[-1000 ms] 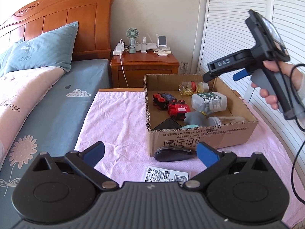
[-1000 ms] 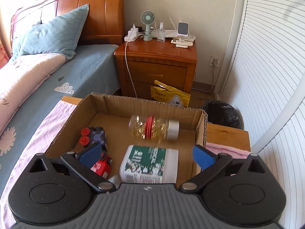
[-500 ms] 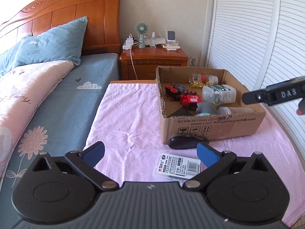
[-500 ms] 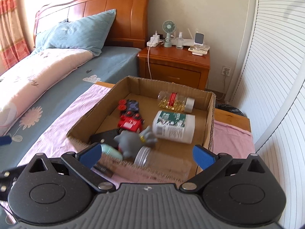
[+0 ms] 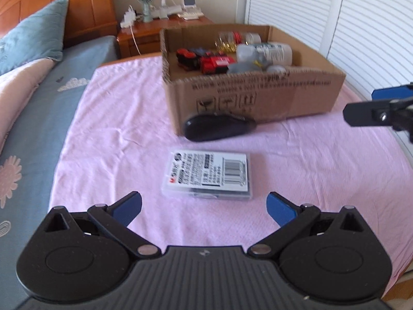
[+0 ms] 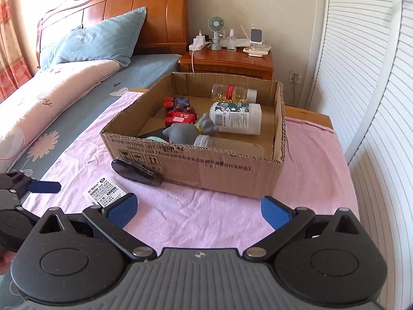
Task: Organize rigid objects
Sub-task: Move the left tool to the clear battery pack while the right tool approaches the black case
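- Both pairs of fingers are spread wide and hold nothing: the left gripper [image 5: 204, 208] hovers low over the pink cloth [image 5: 124, 129] on the bench, and the right gripper [image 6: 197, 211] hangs above the cloth's near edge.
- Just ahead of the left gripper's blue pads lies a flat clear packet [image 5: 207, 174] with a white printed label and a barcode; a red logo sits at one corner, but the small print is too fine to read.
- Beyond the packet, a black glossy oval case [image 5: 216, 126] lies touching the front wall of the cardboard box [image 5: 258, 98].
- From the left wrist view, the right gripper's fingertips show at the right edge, level with the box front and apart from it.
- From the right wrist view, the left gripper shows at the lower left, one blue finger [image 6: 44, 187] pointing toward the packet [image 6: 105, 192].
- Black printed text and three handling symbols mark the front of the box.
- Inside the box lie a grey toy figure [image 6: 191, 130], a red toy vehicle [image 6: 180, 118] marked "S'L", a white bottle [image 6: 236, 117] with a dark green label on its side, and a clear jar of yellow capsules [image 6: 233, 93] against the far wall.
- Farther off stand a wooden nightstand [image 6: 227, 62] carrying a small green fan [image 6: 216, 25], and a bed [image 6: 51, 98] with a blue pillow [image 6: 95, 41].
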`<state>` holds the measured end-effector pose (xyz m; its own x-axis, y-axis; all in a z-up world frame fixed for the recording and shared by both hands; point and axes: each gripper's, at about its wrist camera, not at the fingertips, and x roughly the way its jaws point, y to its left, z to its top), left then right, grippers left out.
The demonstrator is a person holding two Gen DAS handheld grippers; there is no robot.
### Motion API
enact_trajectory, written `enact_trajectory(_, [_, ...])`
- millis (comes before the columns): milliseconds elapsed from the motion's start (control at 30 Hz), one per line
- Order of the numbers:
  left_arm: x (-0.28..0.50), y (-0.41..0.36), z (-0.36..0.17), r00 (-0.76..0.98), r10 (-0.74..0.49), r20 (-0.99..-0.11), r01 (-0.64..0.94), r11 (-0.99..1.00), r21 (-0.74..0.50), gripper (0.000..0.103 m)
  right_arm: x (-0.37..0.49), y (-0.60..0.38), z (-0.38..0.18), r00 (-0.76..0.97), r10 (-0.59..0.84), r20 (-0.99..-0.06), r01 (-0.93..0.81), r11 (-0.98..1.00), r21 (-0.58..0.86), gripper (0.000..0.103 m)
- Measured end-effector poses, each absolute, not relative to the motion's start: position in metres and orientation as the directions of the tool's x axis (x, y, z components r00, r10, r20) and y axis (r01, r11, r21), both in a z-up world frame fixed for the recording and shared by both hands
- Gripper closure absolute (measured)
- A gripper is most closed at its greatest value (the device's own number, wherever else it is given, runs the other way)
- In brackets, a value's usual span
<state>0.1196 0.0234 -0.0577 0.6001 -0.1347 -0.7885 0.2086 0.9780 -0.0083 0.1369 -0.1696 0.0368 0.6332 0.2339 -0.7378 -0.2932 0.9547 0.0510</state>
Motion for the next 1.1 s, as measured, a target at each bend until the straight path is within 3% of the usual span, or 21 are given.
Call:
enact_trajectory(167, [0.129,0.018,-0.076,0.558,-0.142,-0.818,0.221,0.975,-0.019,0.001,0.138,-0.178,0.032,0.631,0.232,-0.740,-0.273,0.960,0.068,0.000])
enact_trajectory(833, [0.155,0.013,-0.078,0.597,-0.148,-0.788,0.226,0.974,-0.011,0.000,0.142,-0.189,0.015,0.600,0.256,-0.758,-0.261,0.958,0.117,0.000])
enact_trajectory(1000, [0.152,0.010,-0.074,0.602,-0.157,-0.783,0.236,0.972,-0.013,0.014,0.144,-0.186,0.014,0.595,0.255,-0.762,-0.264,0.958,0.115,0.000])
enact_trajectory(1100, [0.150,0.010,-0.073,0.601,-0.148,-0.785,0.225,0.974,-0.011,0.014,0.145,-0.182,0.012,0.586,0.254,-0.770,-0.270,0.956,0.111,0.000])
